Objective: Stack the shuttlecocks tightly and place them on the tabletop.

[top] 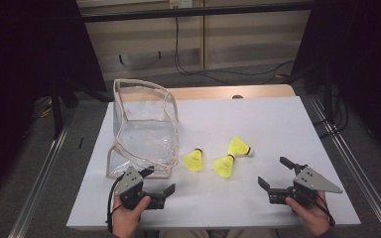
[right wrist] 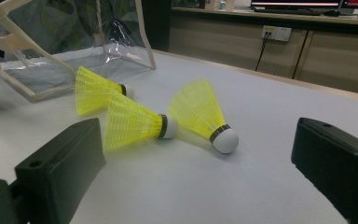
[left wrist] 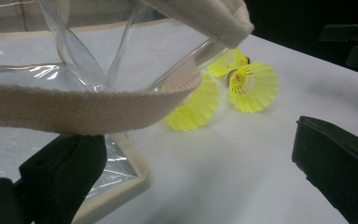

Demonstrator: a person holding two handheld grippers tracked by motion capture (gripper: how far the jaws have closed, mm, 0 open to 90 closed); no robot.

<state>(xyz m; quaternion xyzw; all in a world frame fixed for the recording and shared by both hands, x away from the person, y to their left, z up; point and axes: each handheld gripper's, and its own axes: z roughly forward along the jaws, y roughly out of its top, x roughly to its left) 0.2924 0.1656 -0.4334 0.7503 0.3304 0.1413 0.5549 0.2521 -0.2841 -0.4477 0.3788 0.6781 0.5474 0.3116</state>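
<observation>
On the white table (top: pixel 278 129) stood a clear plastic bag with cream fabric edging (top: pixel 141 126), at about ten o'clock from the table's middle. Three yellow plastic shuttlecocks lay on their sides near the centre. The left shuttlecock (top: pixel 194 160) lay just beside the bag's near right corner. The middle shuttlecock (top: pixel 224 165) lay at its three o'clock, and the far shuttlecock (top: pixel 239 147) lay at about one o'clock from the middle one, the two close together, possibly touching.

The left tongs (top: pixel 159 179) were held in the person's left hand (top: pixel 127 214) at the table's near edge, at six o'clock from the bag. Their jaws stood wide apart and gripped nothing, one jaw close against the bag's near edge, though contact could not be told.

The right tongs (top: pixel 275 174) were held in the right hand (top: pixel 311 214), at about four o'clock from the shuttlecocks and well apart from them. Their jaws stood wide and empty, facing the shuttlecocks.
</observation>
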